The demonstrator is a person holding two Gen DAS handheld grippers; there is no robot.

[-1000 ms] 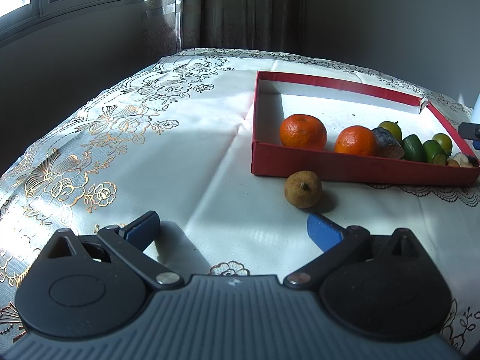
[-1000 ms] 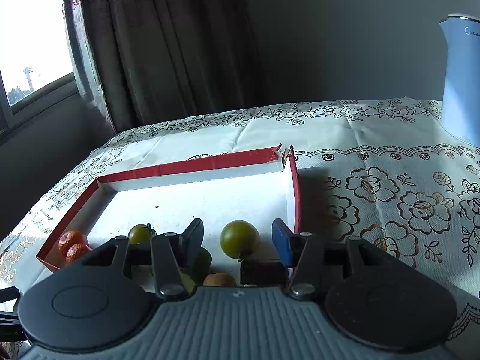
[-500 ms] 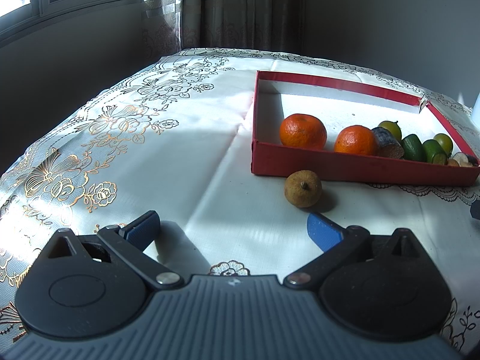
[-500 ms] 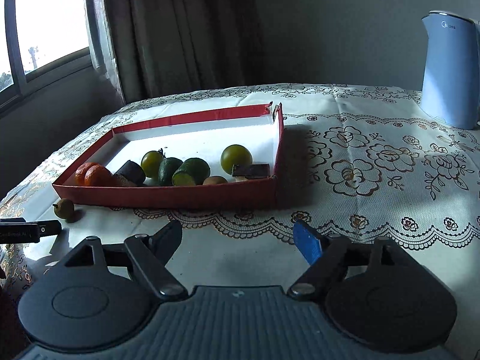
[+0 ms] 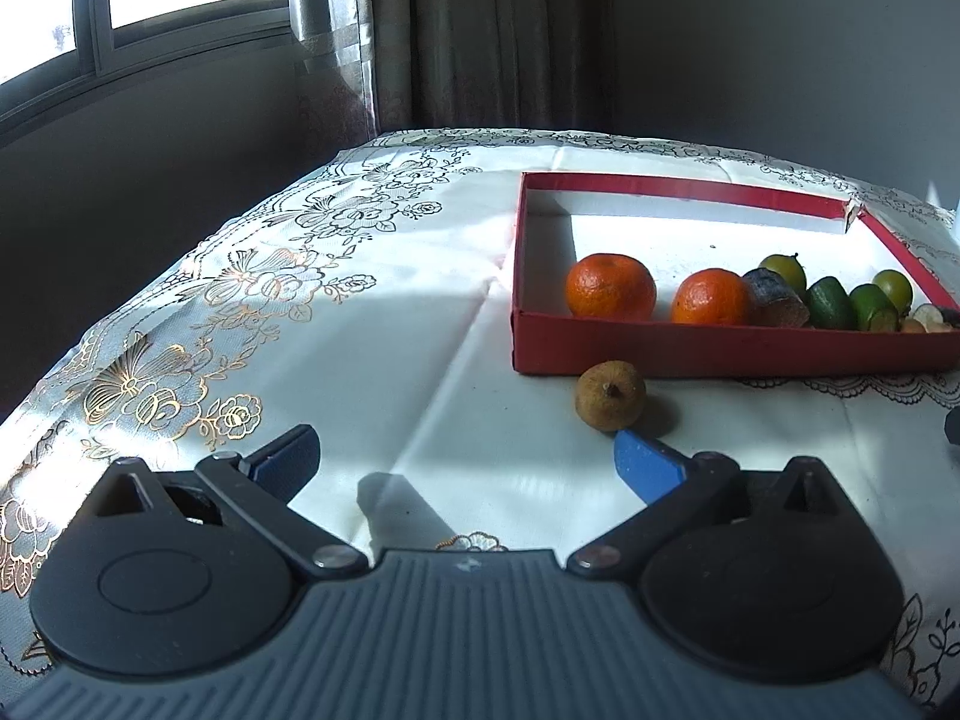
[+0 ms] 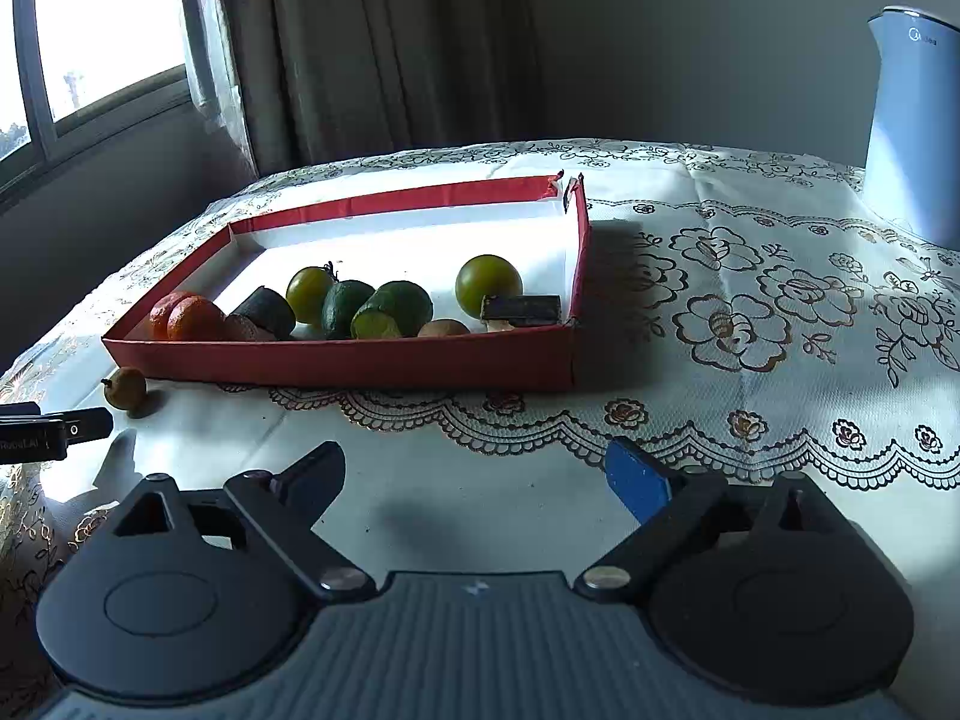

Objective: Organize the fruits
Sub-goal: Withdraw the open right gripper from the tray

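Observation:
A shallow red box (image 5: pixel 708 348) (image 6: pixel 372 360) on the tablecloth holds two oranges (image 5: pixel 610 287) (image 6: pixel 195 317), several green fruits (image 6: pixel 396 307), a dark chunk (image 6: pixel 264 312) and a dark bar (image 6: pixel 521 309). A small brown fruit (image 5: pixel 611 394) (image 6: pixel 125 387) lies on the cloth just outside the box's near wall. My left gripper (image 5: pixel 462 459) is open and empty, its right finger just short of the brown fruit. My right gripper (image 6: pixel 474 474) is open and empty, back from the box's front wall.
A blue-grey kettle (image 6: pixel 915 126) stands at the far right of the table. Curtains and a window are behind the table. The left gripper's finger (image 6: pixel 60 429) shows at the left edge of the right wrist view.
My right gripper has drawn back out of the box and opened wider, and now sits in front of it. My left gripper has barely moved.

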